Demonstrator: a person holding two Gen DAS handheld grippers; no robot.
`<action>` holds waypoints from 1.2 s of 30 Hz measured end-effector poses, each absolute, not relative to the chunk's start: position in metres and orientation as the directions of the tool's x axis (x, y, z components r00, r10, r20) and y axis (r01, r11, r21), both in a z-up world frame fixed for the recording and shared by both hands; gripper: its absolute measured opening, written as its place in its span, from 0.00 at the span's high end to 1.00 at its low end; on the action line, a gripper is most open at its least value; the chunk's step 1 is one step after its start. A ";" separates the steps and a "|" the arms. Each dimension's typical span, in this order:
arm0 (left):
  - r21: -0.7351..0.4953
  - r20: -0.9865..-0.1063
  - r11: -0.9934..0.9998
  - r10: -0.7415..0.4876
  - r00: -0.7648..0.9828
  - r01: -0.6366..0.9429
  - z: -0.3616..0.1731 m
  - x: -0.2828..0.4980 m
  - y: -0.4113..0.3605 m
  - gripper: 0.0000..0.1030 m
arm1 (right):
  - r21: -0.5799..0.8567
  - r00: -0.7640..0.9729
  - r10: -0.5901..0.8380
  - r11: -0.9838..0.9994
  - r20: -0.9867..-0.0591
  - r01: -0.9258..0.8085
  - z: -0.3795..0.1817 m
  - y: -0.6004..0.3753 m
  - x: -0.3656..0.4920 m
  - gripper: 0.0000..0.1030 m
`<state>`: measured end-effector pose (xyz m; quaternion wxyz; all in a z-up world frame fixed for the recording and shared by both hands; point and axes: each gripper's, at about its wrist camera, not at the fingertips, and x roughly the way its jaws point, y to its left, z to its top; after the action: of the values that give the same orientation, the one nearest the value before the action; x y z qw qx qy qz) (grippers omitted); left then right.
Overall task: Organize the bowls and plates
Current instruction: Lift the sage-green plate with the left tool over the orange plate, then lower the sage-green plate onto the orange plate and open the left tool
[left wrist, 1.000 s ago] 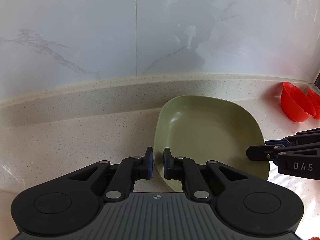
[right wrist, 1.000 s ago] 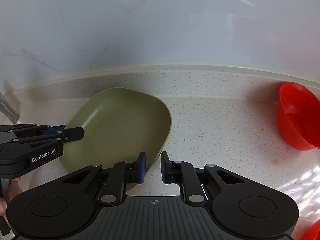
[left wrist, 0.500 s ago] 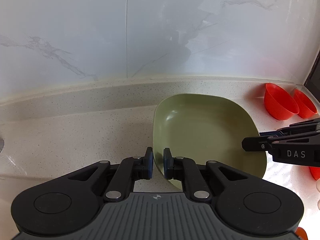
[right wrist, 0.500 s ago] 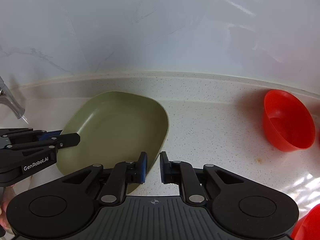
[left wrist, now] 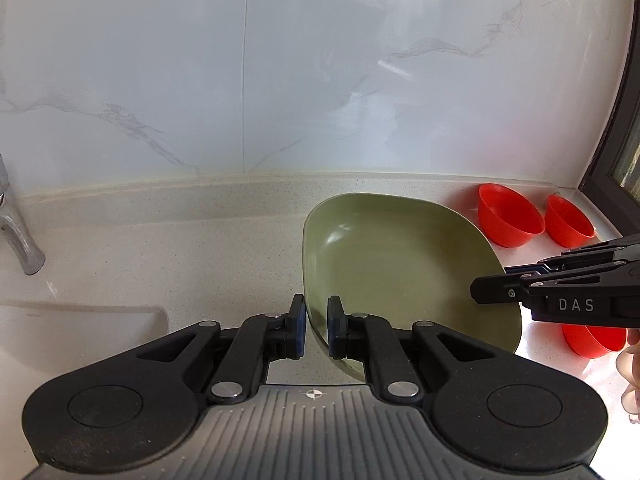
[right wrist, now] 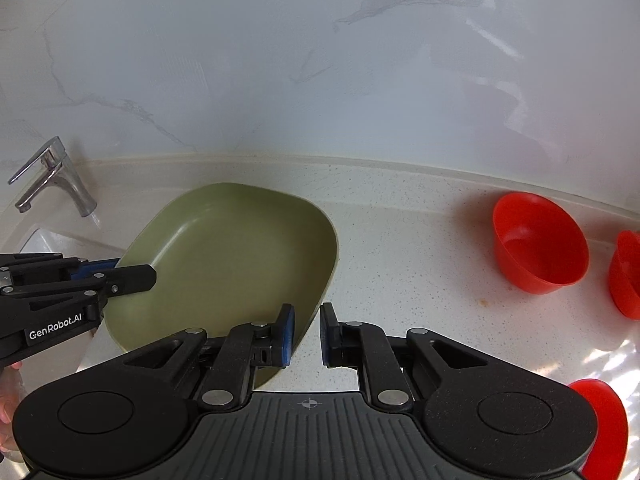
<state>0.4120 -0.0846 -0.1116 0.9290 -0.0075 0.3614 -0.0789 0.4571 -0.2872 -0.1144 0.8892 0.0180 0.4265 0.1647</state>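
Nearest the left wrist camera, the left gripper (left wrist: 317, 326) has its blue pads pinched on the left rim of the olive-green plate (left wrist: 400, 264), jaws nearly together with only the thin rim between them. The right gripper (right wrist: 307, 336) clamps the opposite rim the same way, so the plate hangs between the two, its far edge tipped toward the wall. Under and around it runs a pale speckled countertop (right wrist: 408, 248). Left of the left gripper, a white sink basin (left wrist: 76, 332) is sunk into the counter, with a chrome tap (right wrist: 56, 180) behind it. Right of the right gripper stand red bowls (right wrist: 540, 242), one close at the lower edge and two farther back. Beyond everything rises a glossy white marble-veined wall (left wrist: 320, 80), and a dark window frame (left wrist: 616, 120) closes the far right corner.
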 end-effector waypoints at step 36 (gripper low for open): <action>-0.237 -0.686 0.962 -0.266 0.677 0.139 -0.149 0.266 -0.096 0.85 | 0.254 0.458 0.420 0.889 -0.784 -0.381 -0.138 -0.321 0.310 0.88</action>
<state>0.2657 -0.0961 -0.1493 0.9120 -0.0827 0.3862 -0.1111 0.3104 -0.3214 -0.1380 0.8536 0.0209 0.4647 0.2345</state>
